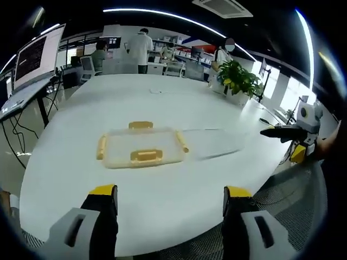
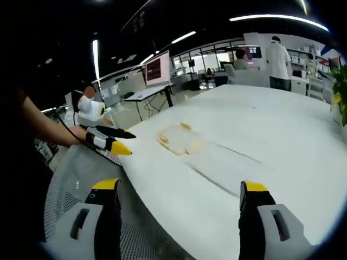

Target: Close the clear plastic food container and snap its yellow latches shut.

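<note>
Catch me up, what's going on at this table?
A person holds two yellow-tipped grippers above the edge of a large white table. The left gripper and right gripper are both open and empty. A clear plastic food container with yellow latches sits on the table ahead of them, untouched. Its lid appears to be on, but whether the latches are snapped can't be judged. Other people stand in the background.

Open-plan office: big white meeting table [image 1: 162,103], wall screens [image 1: 33,57], desks [image 2: 142,93], potted plant [image 1: 238,78], ceiling light strips [image 1: 162,13].
</note>
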`<action>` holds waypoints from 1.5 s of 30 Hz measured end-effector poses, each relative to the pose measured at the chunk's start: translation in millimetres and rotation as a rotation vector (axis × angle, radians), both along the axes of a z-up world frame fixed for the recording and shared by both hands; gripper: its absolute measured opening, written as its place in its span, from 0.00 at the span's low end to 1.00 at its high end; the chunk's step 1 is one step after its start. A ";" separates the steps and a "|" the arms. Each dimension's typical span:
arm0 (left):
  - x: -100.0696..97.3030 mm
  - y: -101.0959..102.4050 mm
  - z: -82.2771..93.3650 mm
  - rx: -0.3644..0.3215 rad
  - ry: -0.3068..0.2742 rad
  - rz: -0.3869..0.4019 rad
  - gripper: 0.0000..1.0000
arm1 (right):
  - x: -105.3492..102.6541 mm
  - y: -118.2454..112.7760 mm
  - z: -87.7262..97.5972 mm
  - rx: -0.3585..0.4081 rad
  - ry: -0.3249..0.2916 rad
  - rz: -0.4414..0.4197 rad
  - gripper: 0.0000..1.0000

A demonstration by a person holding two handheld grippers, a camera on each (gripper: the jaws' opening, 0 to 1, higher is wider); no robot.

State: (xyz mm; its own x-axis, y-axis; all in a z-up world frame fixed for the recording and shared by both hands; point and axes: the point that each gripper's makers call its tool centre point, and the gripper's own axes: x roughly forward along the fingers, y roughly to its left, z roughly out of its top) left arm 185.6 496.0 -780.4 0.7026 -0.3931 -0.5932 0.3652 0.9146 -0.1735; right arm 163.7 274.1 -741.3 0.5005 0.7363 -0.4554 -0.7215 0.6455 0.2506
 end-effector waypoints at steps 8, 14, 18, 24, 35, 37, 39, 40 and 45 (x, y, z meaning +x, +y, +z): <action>0.6 0.9 6.6 -0.041 -0.008 0.009 0.78 | -4.5 7.9 8.5 0.020 0.010 0.045 0.89; 1.2 -2.7 15.9 -0.084 -0.028 -0.016 0.81 | 2.0 11.9 20.3 0.018 0.016 0.042 0.88; -4.8 -9.0 18.7 -0.088 -0.015 -0.066 0.80 | 3.6 21.0 23.3 0.007 0.012 0.049 0.89; 4.7 -10.5 28.6 -0.095 -0.033 -0.129 0.84 | -0.3 41.3 21.1 -0.024 0.017 0.061 0.89; 14.5 -0.3 30.0 -0.115 -0.007 -0.247 0.81 | 2.4 77.9 21.5 -0.070 -0.006 0.067 0.87; 13.1 2.7 27.6 -0.110 0.002 -0.274 0.81 | 5.4 82.4 20.8 -0.076 -0.008 0.057 0.87; 13.0 7.3 25.7 -0.098 0.002 -0.302 0.81 | 7.5 86.6 20.0 -0.079 -0.007 0.051 0.87; 13.4 9.7 24.4 -0.095 0.005 -0.312 0.81 | 9.0 89.9 19.5 -0.086 -0.011 0.050 0.87; 17.3 17.7 24.7 -0.105 0.017 -0.381 0.81 | 15.2 101.8 19.8 -0.101 -0.015 0.046 0.86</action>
State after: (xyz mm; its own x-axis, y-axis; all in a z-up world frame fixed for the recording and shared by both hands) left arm 202.8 513.8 -755.6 0.4853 -0.6829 -0.5460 0.6715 0.6911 -0.2675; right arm 179.0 375.8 -721.5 0.4743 0.7094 -0.5213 -0.7542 0.6329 0.1751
